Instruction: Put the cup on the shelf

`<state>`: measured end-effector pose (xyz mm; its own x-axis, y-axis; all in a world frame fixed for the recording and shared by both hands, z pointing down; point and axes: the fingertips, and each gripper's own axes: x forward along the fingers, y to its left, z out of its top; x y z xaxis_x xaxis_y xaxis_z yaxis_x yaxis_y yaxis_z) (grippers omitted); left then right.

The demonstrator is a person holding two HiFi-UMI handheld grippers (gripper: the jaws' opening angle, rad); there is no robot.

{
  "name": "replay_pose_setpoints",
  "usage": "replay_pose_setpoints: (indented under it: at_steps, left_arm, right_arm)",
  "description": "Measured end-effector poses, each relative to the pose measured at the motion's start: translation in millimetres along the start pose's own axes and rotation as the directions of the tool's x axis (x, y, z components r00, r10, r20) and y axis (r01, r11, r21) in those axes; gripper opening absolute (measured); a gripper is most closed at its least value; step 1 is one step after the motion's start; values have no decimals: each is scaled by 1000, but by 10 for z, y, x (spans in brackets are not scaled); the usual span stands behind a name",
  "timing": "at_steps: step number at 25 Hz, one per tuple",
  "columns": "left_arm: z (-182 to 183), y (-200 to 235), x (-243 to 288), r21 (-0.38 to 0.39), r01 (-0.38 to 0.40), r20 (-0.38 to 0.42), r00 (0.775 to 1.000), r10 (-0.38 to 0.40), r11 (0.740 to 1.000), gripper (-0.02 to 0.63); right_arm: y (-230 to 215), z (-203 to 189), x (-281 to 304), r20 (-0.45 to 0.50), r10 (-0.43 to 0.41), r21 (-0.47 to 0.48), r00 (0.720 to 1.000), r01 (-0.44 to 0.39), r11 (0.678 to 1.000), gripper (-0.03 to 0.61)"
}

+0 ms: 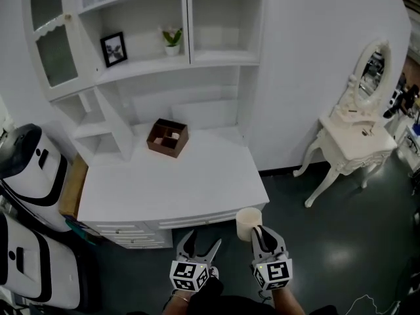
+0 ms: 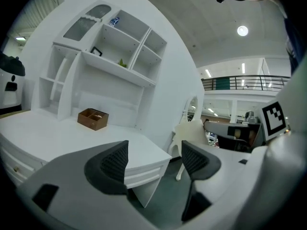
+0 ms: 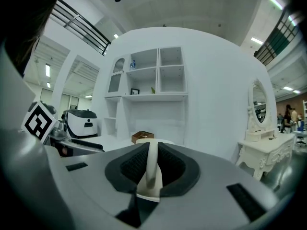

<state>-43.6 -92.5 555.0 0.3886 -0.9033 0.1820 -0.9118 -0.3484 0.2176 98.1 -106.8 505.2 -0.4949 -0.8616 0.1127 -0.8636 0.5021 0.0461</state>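
The right gripper view shows what the head view cannot: the right gripper [image 3: 152, 151] is clamped on a thin cream edge of the cup [image 3: 151, 176]. From the head view, the cup hangs in the air just off the table's [image 1: 164, 182] front edge. In its own view the left gripper [image 2: 154, 159] has its jaws apart, with nothing between them. Farther back on the table sits a brown box [image 1: 167, 138] — divided inside, its contents too small to tell. Beyond it, the shelf [image 1: 216, 58] carries a picture frame [image 1: 113, 48] and a potted plant [image 1: 172, 41].

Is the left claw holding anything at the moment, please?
No, the left claw stands open, with nothing gripped.
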Motion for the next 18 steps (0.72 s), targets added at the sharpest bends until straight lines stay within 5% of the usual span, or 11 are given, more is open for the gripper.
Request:
replay_pose_setpoints:
  at_steps: [18]
  left_arm:
    - [472,780,1245,77,36,-59,998,-32,996,345]
  right_arm:
    - [-411,95,1332,-4,-37,81,999,37,996,60]
